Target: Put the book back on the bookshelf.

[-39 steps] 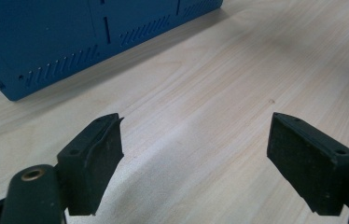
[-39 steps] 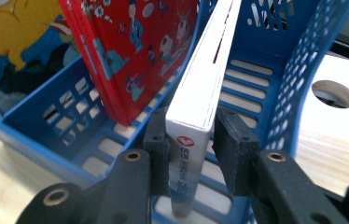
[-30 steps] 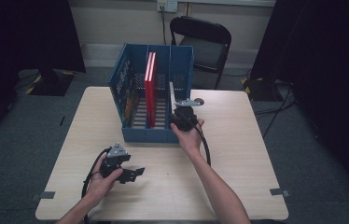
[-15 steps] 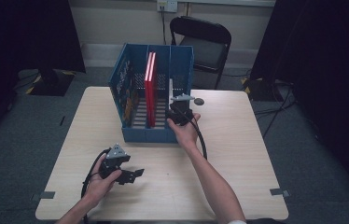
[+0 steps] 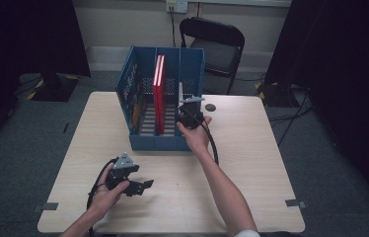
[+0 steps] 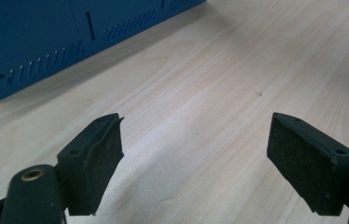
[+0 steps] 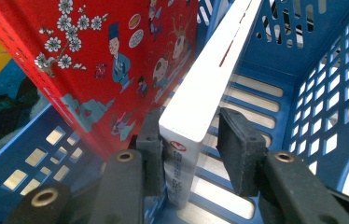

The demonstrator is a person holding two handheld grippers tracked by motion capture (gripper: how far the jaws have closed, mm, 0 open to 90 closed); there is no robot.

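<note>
Pale wooden worktop [image 5: 251,163], dark curtains behind. My right hand-held gripper [image 7: 196,154] straddles the white book [image 7: 210,88] in the blue rack [image 5: 192,64] at frame centre, beside the red book [image 5: 159,94]; right pad off, so released. Next I judge: withdraw straight back. My left hand-held gripper [image 6: 196,158] gapes empty, lower left.

The right gripper [image 7: 189,154] reaches into a blue slotted rack [image 7: 322,98] with its two black jaws standing either side of a white book's [image 7: 210,88] near edge; the left jaw lies against the book, while a narrow gap shows between the right jaw and the cover. The white book stands upright on the rack's slatted floor (small print runs down its spine, too small to read). Just left of it stands a red book [image 7: 112,60], its cover drawn with figures and white blossoms.
</note>
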